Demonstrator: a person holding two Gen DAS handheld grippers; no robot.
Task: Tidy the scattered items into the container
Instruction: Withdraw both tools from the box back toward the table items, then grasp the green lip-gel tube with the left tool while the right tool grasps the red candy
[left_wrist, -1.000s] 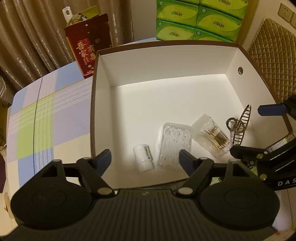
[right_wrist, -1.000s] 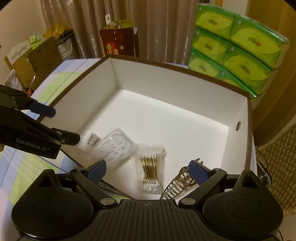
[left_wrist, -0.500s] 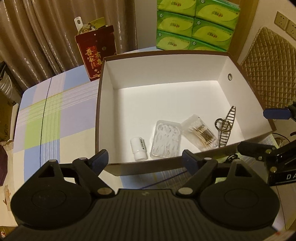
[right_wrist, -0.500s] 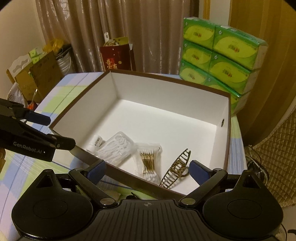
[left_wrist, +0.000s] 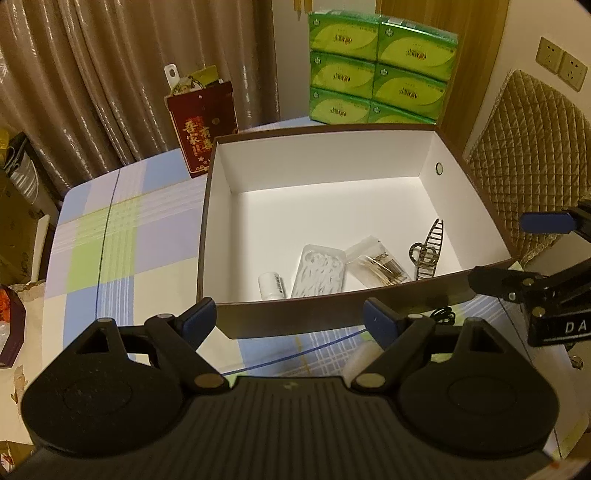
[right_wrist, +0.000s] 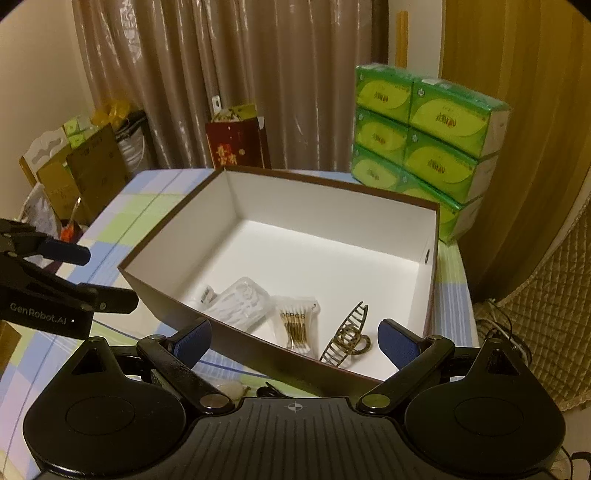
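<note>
Lettering "GenRobot.AI" marks the left hand-held gripper (right_wrist: 70, 273); it and the right hand-held gripper (right_wrist: 295, 341) gape wide, empty.

A dim, warm-lit room corner with curtains behind a checked desk.

Brown pleated curtains (left_wrist: 92, 74) hang across the back, glossy where the yellowish light catches their folds. The desk (left_wrist: 110, 236) wears a cloth checked in blue, green, lilac and cream. Green tissue packs (left_wrist: 376, 62) stand stacked at its far edge, beside a dark red gift bag (left_wrist: 203, 125) with gold characters. To the right are a wooden door panel (right_wrist: 517, 110), a cream wall with sockets (left_wrist: 561, 66) and a quilted tan chair back (left_wrist: 528, 166). Cardboard boxes (right_wrist: 85, 170) crowd the left.
</note>
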